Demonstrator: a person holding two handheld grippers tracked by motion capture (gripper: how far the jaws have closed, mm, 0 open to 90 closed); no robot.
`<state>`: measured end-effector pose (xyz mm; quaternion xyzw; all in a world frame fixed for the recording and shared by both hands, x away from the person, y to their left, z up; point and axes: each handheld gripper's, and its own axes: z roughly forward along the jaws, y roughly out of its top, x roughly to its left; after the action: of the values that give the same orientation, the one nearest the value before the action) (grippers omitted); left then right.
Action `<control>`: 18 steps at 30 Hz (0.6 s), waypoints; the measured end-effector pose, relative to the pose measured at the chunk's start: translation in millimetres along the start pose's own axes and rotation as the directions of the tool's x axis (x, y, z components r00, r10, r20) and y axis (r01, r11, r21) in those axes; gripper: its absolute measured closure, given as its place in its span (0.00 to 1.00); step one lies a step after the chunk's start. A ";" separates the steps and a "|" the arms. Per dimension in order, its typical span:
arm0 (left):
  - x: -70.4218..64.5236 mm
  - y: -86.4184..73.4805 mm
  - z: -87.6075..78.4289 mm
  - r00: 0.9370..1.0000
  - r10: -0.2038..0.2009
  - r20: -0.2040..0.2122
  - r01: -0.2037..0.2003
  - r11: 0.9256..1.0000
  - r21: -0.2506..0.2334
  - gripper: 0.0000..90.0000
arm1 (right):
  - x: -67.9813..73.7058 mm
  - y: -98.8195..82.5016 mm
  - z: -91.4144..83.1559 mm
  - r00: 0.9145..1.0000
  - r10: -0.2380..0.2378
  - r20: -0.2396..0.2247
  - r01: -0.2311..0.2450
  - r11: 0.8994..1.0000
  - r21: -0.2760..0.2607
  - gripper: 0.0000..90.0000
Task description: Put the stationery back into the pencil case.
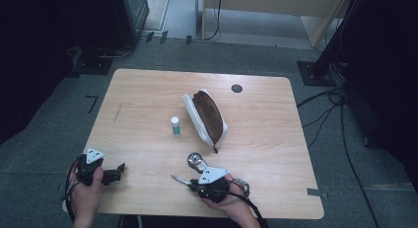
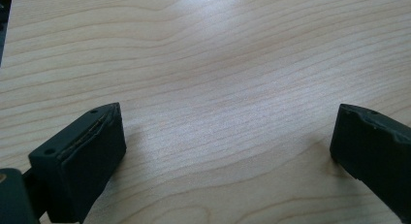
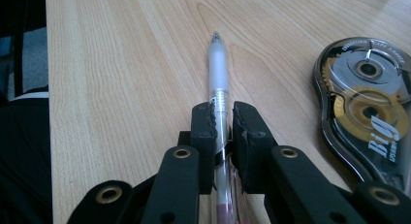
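At the table's near edge, the right gripper [image 3: 223, 124] is clamped on a slim translucent white plastic pen [image 3: 216, 69].
Its long axis runs straight out between the jaws, tip forward; the left gripper [image 2: 228, 136] rests open and empty, well apart.

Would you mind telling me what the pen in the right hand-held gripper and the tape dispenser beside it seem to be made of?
Pen: probably frosted translucent plastic; the matte barrel lets light through.
Tape dispenser: likely glossy clear plastic; its inner reels show through the shell.

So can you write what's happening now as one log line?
right gripper: shut on pen | left gripper: open, over table | pencil case: open
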<state>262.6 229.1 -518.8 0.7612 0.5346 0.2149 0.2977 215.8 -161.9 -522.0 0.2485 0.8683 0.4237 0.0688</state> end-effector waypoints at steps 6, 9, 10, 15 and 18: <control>0.0 0.0 0.0 1.000 0.001 0.000 -0.001 1.000 0.000 0.00 | -0.3 0.3 0.4 0.999 0.044 0.007 -0.044 0.999 -0.011 0.89; 0.1 0.0 0.0 1.000 0.001 0.000 -0.001 1.000 0.000 0.00 | -1.7 0.6 -0.2 0.997 0.073 0.009 -0.072 0.997 -0.029 0.89; 0.1 0.0 0.0 1.000 0.001 0.000 -0.001 1.000 0.000 0.00 | -2.1 0.9 -0.6 0.997 0.082 0.011 -0.082 0.996 -0.035 0.89; 0.1 0.0 0.0 1.000 0.001 0.000 -0.001 1.000 0.000 0.00 | -4.7 2.6 -3.5 0.990 0.140 0.032 -0.138 0.989 -0.059 0.89; 0.1 0.0 0.0 1.000 0.001 0.000 -0.001 1.000 0.000 0.00 | -6.9 3.9 -6.5 0.985 0.163 0.048 -0.158 0.984 -0.084 0.89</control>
<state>262.7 229.1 -518.8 0.7614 0.5343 0.2148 0.2977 221.1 -167.8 -515.5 0.3263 0.8257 0.4552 0.0679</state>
